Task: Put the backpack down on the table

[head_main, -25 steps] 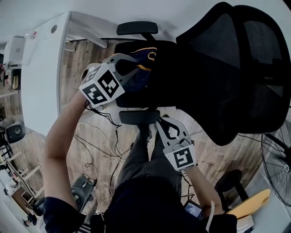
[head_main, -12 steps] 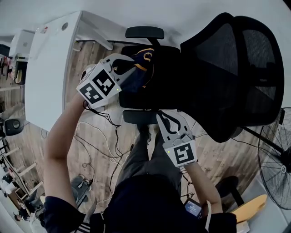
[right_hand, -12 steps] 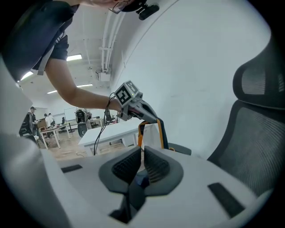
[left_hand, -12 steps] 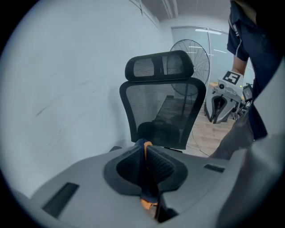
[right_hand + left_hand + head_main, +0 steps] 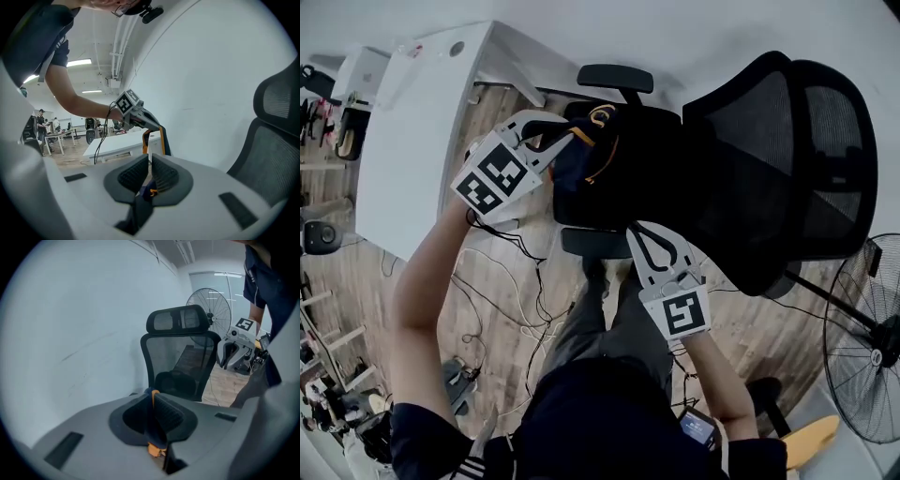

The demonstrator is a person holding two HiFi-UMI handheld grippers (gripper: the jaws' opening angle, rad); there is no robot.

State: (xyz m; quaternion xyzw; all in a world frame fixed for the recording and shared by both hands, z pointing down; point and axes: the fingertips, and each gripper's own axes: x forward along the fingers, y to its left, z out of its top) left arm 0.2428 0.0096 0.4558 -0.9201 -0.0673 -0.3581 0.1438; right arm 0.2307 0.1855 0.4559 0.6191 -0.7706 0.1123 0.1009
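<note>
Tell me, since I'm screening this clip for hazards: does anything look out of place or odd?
Loose cables lie tangled on the wood floor beside the person's legs, a possible trip hazard. The backpack shows no damage.

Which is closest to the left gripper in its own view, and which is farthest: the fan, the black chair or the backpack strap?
1. backpack strap: pinched between the jaws of the left gripper, so it touches.
2. black chair: straight ahead, past the jaws.
3. fan: behind the chair, up to the right, farthest.
</note>
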